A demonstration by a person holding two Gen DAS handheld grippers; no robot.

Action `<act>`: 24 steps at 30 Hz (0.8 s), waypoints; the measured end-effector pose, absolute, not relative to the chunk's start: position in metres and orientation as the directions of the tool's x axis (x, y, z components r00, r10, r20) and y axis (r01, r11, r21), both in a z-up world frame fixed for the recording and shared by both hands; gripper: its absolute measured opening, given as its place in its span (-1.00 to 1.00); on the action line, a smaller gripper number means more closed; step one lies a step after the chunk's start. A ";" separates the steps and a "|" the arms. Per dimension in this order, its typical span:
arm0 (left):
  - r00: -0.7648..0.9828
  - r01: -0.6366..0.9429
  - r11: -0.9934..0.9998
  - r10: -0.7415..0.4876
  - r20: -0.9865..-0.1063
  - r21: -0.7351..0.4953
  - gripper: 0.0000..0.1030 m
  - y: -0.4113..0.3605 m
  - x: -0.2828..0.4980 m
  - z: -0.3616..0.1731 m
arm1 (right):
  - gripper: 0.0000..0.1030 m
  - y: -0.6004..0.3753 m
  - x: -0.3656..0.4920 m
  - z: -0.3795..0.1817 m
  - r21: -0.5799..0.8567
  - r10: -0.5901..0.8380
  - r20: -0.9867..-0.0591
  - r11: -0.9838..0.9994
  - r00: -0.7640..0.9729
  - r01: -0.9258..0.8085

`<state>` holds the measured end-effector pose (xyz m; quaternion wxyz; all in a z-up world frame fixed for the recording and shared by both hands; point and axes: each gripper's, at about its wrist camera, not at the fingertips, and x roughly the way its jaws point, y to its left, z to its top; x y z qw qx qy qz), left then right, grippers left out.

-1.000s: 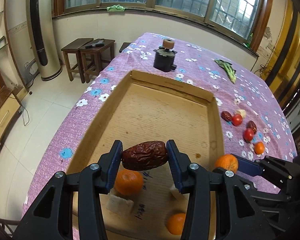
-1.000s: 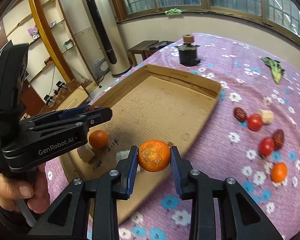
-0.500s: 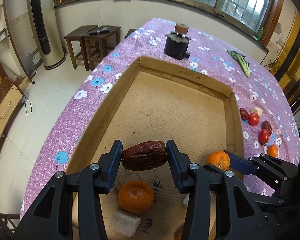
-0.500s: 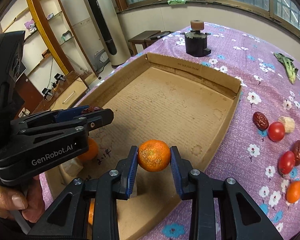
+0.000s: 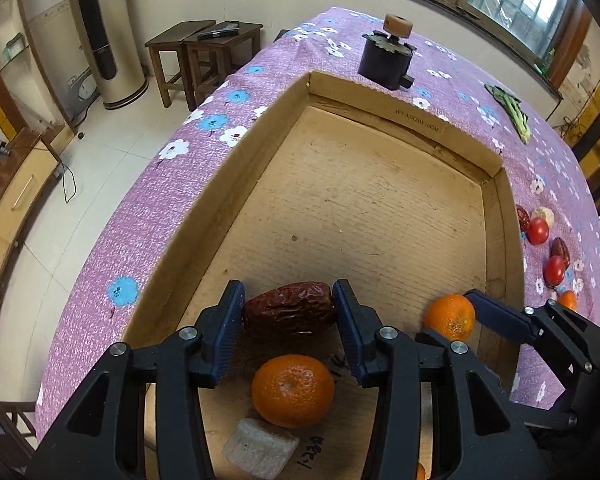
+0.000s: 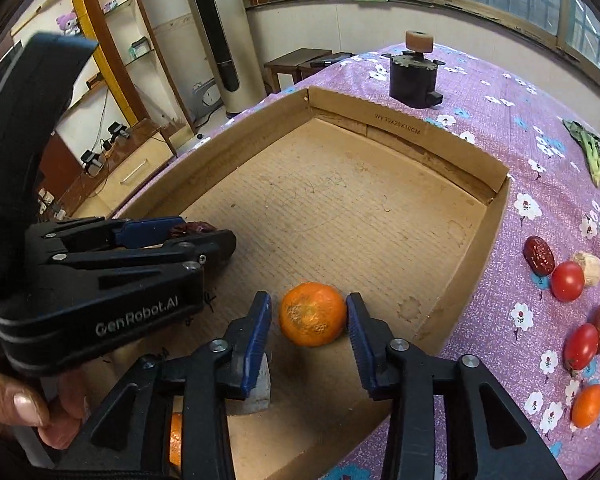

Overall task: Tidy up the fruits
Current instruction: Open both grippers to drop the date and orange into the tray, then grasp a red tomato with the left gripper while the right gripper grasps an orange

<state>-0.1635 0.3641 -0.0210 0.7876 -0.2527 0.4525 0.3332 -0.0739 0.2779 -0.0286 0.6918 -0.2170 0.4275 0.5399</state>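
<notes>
A shallow cardboard tray (image 5: pixel 268 128) (image 6: pixel 496 216) lies on the purple flowered tablecloth. My left gripper (image 5: pixel 288 312) is shut on a wrinkled red date (image 5: pixel 290 314) low over the tray's near left part; it also shows in the right wrist view (image 6: pixel 198 230). My right gripper (image 6: pixel 308 316) has opened around an orange tangerine (image 6: pixel 313 314) that rests on the tray floor, with a gap beside the left pad. That tangerine shows in the left wrist view (image 5: pixel 450 316). Another tangerine (image 5: pixel 292 390) and a white cube (image 5: pixel 260 450) lie in the tray.
On the cloth right of the tray lie two dates (image 6: pixel 538 254), two red tomatoes (image 6: pixel 567 280), a pale round piece (image 6: pixel 588 268) and a small tangerine (image 6: pixel 588 406). A black device (image 6: pixel 414 78) and a green vegetable (image 6: pixel 588 150) lie farther back. The table edge drops off at left.
Both grippers moved forward and down into the tray. My right gripper opened and let the tangerine down onto the tray floor. My left gripper kept hold of the date.
</notes>
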 end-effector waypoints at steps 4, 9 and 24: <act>0.385 -0.757 0.644 0.298 -0.873 -0.114 -0.08 0.360 -0.166 -0.015 | -0.02 0.270 -0.073 -0.022 0.163 0.575 -0.816 0.328 0.060 -0.931; 0.439 -0.743 0.653 0.314 -0.842 -0.144 0.15 0.345 -0.172 0.001 | -0.02 0.246 -0.070 -0.009 0.190 0.605 -0.794 0.344 0.062 -0.920; 0.544 -0.617 0.766 0.247 -0.802 -0.182 0.15 0.271 -0.143 0.029 | -0.02 0.129 -0.029 0.010 0.226 0.629 -0.759 0.495 0.167 -0.839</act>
